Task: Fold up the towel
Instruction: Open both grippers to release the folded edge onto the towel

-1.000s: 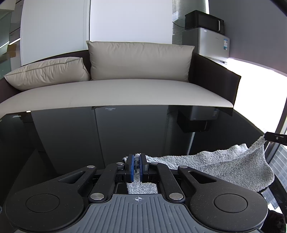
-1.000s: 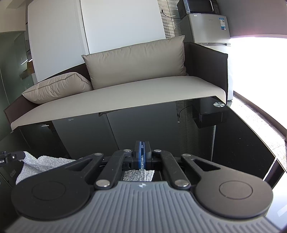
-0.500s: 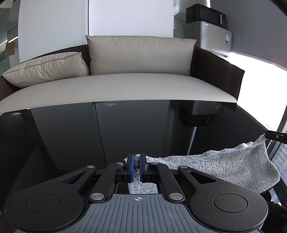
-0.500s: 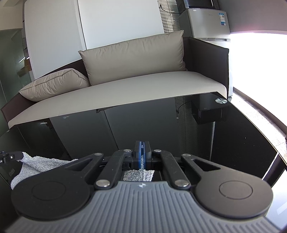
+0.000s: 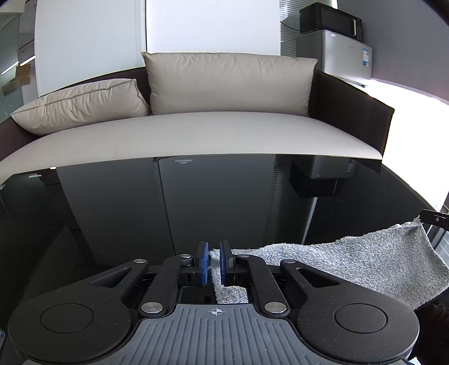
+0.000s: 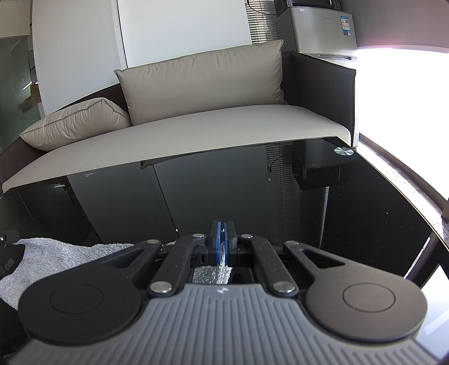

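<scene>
In the left wrist view, a beige lumbar pillow point(image 5: 78, 105) lies at the upper left on a beige-cushioned sofa with a dark frame point(image 5: 196, 137), beside a larger beige back cushion point(image 5: 228, 82). Below stretches a glossy black glass table point(image 5: 168, 210). At the lower centre the left gripper point(image 5: 214, 262) has its blue pads point(image 5: 203, 262) close together, pinching a corner of the grey fluffy towel point(image 5: 350, 262), which spreads to the lower right toward a black clip-like part at the frame's right edge. A silver fridge point(image 5: 335, 53) with a black microwave point(image 5: 329, 18) stands at the upper right.

In the right wrist view, the towel point(image 6: 50, 257) lies at the lower left; the right gripper point(image 6: 222, 244), lower centre, is clamped on its edge.
</scene>
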Motion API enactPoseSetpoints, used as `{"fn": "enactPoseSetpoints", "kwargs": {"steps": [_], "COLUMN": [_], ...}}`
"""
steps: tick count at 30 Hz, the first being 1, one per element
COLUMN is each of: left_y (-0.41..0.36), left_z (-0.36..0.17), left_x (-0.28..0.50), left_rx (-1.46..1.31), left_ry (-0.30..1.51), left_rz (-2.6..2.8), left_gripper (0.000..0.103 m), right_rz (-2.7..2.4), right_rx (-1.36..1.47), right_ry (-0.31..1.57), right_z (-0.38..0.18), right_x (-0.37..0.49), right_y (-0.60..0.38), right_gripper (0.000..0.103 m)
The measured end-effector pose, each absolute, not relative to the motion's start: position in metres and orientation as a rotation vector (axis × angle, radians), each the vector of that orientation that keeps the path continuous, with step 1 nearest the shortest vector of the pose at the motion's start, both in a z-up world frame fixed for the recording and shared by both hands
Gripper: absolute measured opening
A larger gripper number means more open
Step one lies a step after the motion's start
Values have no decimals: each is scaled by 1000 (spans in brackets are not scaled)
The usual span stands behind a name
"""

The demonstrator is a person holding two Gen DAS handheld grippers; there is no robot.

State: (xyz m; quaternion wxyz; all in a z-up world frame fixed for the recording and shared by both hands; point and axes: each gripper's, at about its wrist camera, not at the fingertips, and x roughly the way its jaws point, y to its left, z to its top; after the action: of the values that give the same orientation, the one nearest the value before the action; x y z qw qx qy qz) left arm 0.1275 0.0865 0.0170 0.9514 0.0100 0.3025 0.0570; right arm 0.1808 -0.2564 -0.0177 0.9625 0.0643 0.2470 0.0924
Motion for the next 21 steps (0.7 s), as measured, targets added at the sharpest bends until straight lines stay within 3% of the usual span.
{"fn": "enactPoseSetpoints", "kwargs": {"steps": [1, 2, 3, 5, 10, 21], "left_y": [86, 86, 85, 83, 80, 92], "left_z": [17, 17, 16, 15, 19, 21], "left_x": [127, 127, 126, 125, 119, 117], "left_rx": [23, 27, 32, 41, 62, 29], "left_ry": [615, 616, 619, 619, 587, 604], "left_rz": [116, 116, 114, 110, 138, 164], "left_gripper": [8, 9, 9, 10, 18, 21], "right_rz": [193, 191, 184, 167, 156, 171], "right_rx": [134, 129, 122, 122, 129, 128], "right_ry": [502, 500, 494, 466, 458, 483], "right_z": [-18, -18, -17, -15, -11, -11], "right_x": [181, 181, 180, 177, 175, 175], "right_y": [-257, -257, -257, -258, -264, -262], "right_gripper": [5, 15, 36, 53, 54, 54]}}
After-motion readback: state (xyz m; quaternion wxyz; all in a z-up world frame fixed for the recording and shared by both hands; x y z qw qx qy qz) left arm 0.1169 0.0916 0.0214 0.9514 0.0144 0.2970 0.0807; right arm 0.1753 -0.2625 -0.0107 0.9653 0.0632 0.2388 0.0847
